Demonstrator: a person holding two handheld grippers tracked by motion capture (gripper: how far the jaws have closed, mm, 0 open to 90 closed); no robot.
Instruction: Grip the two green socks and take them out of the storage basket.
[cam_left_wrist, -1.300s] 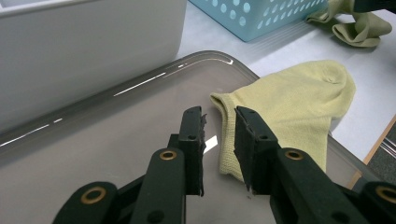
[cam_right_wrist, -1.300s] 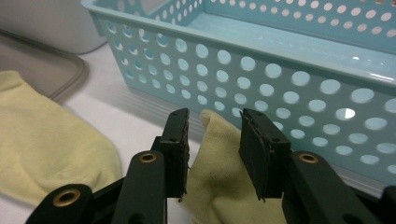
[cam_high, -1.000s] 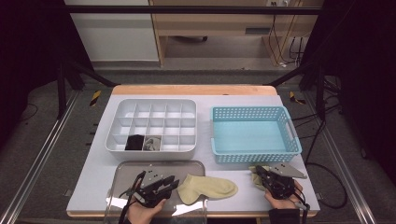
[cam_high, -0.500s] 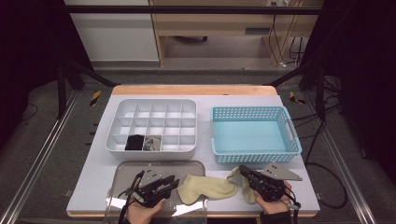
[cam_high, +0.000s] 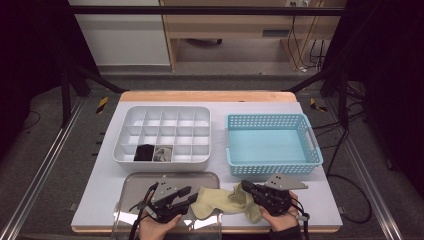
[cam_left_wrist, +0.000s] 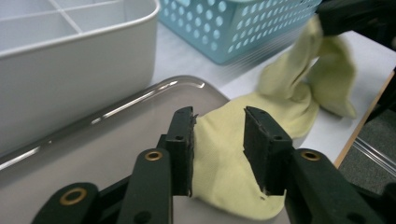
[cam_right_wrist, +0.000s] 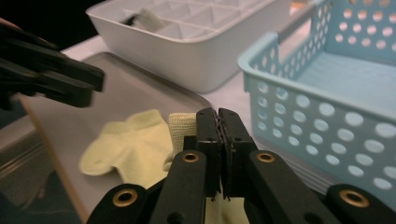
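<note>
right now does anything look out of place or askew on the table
Only the yellow sock: it lies crumpled half on the metal tray, half on the table, one end pinched in the right gripper. Organizer and basket sit square.

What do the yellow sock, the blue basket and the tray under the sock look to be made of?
Sock: soft knit fabric, pale yellow and matte; it folds and drapes, with a ribbed cuff. Basket: light blue moulded plastic, judging by the regular round holes in its walls. Tray: likely brushed metal, grey, with a bright glint along its raised rim; coated plastic can't be ruled out.
</note>
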